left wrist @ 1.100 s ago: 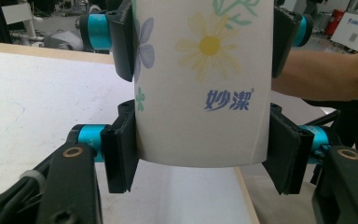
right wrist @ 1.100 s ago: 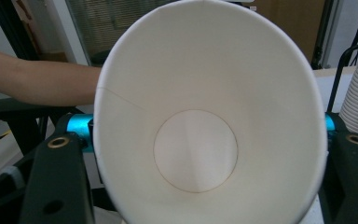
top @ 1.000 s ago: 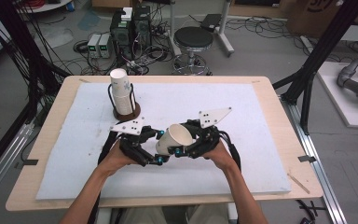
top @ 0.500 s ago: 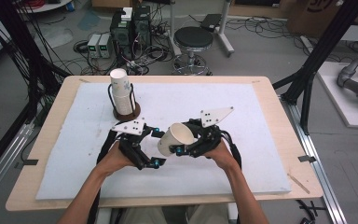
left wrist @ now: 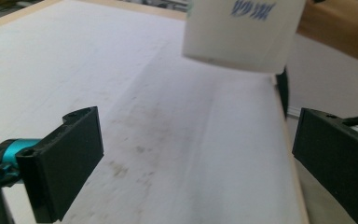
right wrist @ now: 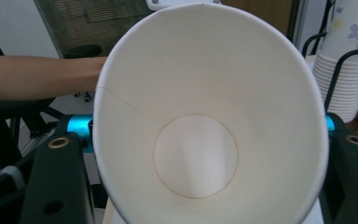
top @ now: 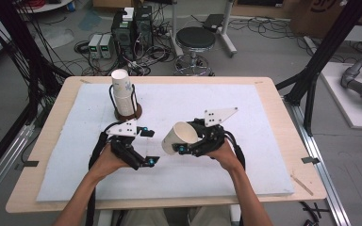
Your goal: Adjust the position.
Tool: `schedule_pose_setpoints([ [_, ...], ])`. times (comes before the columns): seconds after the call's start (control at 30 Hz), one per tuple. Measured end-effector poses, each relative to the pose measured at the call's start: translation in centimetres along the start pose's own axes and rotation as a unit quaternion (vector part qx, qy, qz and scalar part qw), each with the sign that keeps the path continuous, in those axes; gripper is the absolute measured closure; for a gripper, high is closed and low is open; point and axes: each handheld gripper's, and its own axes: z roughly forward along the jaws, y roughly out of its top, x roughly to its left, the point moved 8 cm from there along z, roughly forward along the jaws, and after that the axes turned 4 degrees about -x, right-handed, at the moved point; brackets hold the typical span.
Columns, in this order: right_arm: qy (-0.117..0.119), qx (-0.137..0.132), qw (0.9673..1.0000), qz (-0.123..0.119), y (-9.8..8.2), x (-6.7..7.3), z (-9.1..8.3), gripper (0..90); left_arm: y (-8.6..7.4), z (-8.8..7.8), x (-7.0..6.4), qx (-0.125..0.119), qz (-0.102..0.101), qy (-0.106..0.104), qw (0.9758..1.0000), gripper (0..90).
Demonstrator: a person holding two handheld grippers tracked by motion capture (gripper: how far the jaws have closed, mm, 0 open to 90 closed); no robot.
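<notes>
**Operator:** Since a second ago my left gripper [top: 147, 147] has let go of the paper cup [top: 180, 138] and drawn back a little toward nine o'clock; its jaws have just been opening and now stand wide apart with nothing between them. In the left gripper view the cup's base [left wrist: 244, 32] hangs beyond them, up near one o'clock.

**Observer:** So where is the cup now?

**Operator:** Over the middle of the white mat [top: 245, 155], lifted off it, tipped on its side with the mouth facing nine o'clock. My right gripper [top: 188, 147] is clamped across it; in the right gripper view its black fingers [right wrist: 58, 177] press on both flanks of the cup [right wrist: 205, 121] and squeeze the rim into an oval.

**Observer:** Why hold it sideways like that?

**Operator:** My guess is that two grippers were needed to peel a single cup free, and the grip across the wall keeps it steady while the other hand lets go. The stack of cups [top: 122, 96] sits upright in its wire holder [top: 133, 101] at about eleven o'clock on the mat, well apart from both grippers.

**Observer:** Any risk?

**Operator:** The wall is thin; a harder squeeze could crease it.
</notes>
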Motion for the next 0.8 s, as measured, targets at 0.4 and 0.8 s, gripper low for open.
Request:
schedule_pose_setpoints([
  [0.4, -0.042, 0.006, 0.9991, 0.008, -0.1, -1.0, -0.3, 31.7, -2.9, -3.2, 2.5, -0.013, -0.026, 0.106, 0.9940, 1.7],
  [0.8, -0.067, 0.010, 0.9977, 0.013, -0.2, -1.6, -0.6, 31.7, -5.1, -5.9, 4.1, -0.042, -0.049, 0.188, 0.9801, 1.8],
])
